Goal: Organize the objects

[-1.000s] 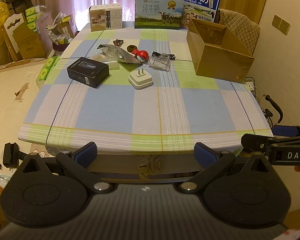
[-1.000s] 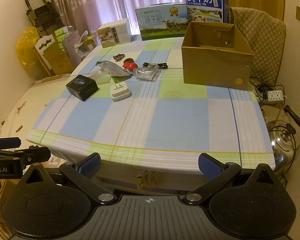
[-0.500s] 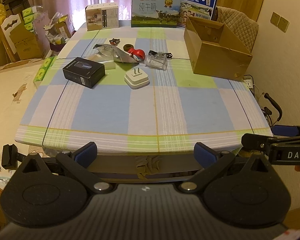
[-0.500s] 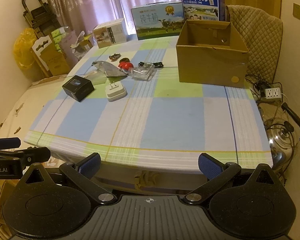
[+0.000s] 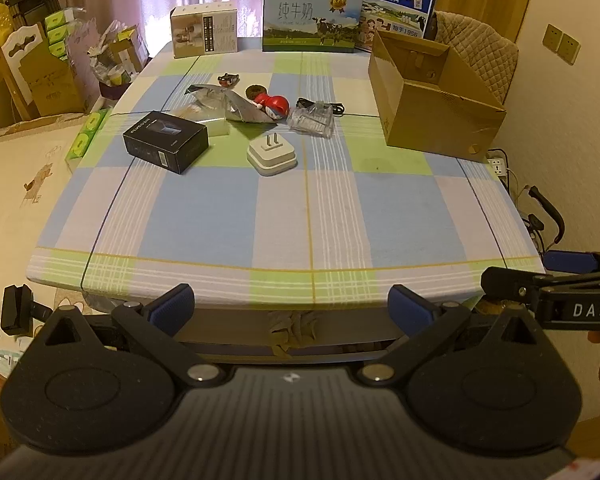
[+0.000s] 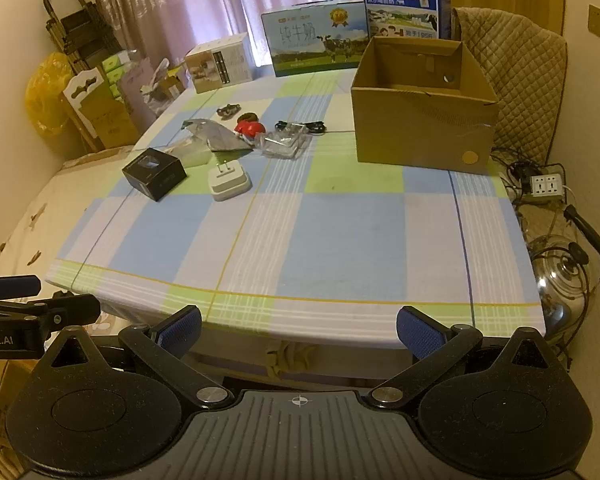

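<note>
Left wrist view: your left tool [image 5: 290,307] hung off the near edge of the bench [image 5: 300,216], jaws spread wide, nothing btwn them. The clutter sat far across the cloth: black box [image 5: 166,146] to the left, white plug adapter [image 5: 272,154] just right of it, and behind them a silver foil bag [image 5: 228,103], red toy [image 5: 274,105] and clear plastic case [image 5: 311,119]. The open cardboard box [image 5: 432,100] stood on the far right, prob. the drop-off. Your right tool [image 5: 540,280] showed at the right edge. All items were well ahead of the tool, none w/in reach.

Right wrist view: your right tool [image 6: 298,330] also stood wide open and empty, short of the bench edge. The cardboard box [image 6: 422,124] was ahead and slightly right; the plug adapter [image 6: 229,179] and black box [image 6: 155,173] ahead-left, well apart from the jaws.

To do this step well, I'd say: go for the adapter or black box first, as they were nearest and clear of the pile. Come in low, jaws square across the short sides, w/o nudging the foil bag.
</note>
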Demonstrator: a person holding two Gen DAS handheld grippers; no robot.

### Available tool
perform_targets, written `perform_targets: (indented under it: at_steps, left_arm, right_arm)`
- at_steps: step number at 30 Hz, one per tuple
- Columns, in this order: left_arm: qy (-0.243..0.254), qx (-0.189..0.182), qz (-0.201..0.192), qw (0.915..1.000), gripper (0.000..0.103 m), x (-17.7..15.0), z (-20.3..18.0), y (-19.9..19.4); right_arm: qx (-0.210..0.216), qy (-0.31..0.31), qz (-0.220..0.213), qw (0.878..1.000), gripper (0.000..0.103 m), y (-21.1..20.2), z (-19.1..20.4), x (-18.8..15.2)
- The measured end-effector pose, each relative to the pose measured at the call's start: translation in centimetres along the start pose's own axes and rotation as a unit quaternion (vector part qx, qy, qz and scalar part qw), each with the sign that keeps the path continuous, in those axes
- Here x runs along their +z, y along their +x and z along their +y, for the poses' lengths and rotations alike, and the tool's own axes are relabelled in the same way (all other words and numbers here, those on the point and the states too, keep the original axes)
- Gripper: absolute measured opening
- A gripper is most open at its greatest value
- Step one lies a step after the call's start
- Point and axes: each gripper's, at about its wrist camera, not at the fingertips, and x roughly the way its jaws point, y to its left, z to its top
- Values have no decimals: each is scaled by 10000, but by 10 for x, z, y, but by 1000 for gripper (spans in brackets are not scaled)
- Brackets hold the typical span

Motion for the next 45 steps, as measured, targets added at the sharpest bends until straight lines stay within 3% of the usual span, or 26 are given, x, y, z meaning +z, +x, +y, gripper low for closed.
perform_targets:
  at_steps: [32, 45]
  left_arm:
    - [-11, 120, 54, 9999, 102, -1, -25, 5]
    - [-370, 372, 251, 9983, 102, 13, 15, 32]
  right_arm:
    - [96, 67, 37, 9999, 101, -3, -29, -3]
    - [181, 34, 42, 9998, 101, 35, -23, 17]
